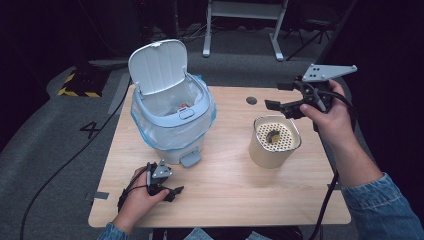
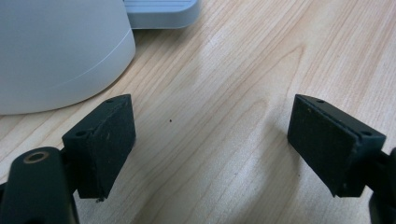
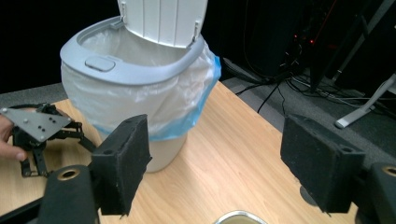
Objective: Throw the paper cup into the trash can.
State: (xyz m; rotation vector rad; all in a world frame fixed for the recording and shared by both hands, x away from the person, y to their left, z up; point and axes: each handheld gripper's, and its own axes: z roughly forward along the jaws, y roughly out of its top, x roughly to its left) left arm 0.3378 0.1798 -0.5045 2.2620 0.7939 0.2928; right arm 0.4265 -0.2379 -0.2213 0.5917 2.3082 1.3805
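Between my right gripper (image 3: 215, 168) jaws: wide gap, nothing held; cup (image 1: 274, 141) at lower centre. Left gripper (image 2: 212, 149) equally wide, empty, low on table (image 1: 225, 185). Open bin (image 1: 172, 112) upper left. Likely step: reaching for scrap (image 1: 273, 135) inside cup; next, lower and pinch.

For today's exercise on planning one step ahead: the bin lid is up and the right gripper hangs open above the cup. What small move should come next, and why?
Probably lower the right gripper into the cup toward the small dark object inside. Its jaws stand open and empty above the rim, and the bin has its lid raised, ready to take something. The left gripper rests open on the table.
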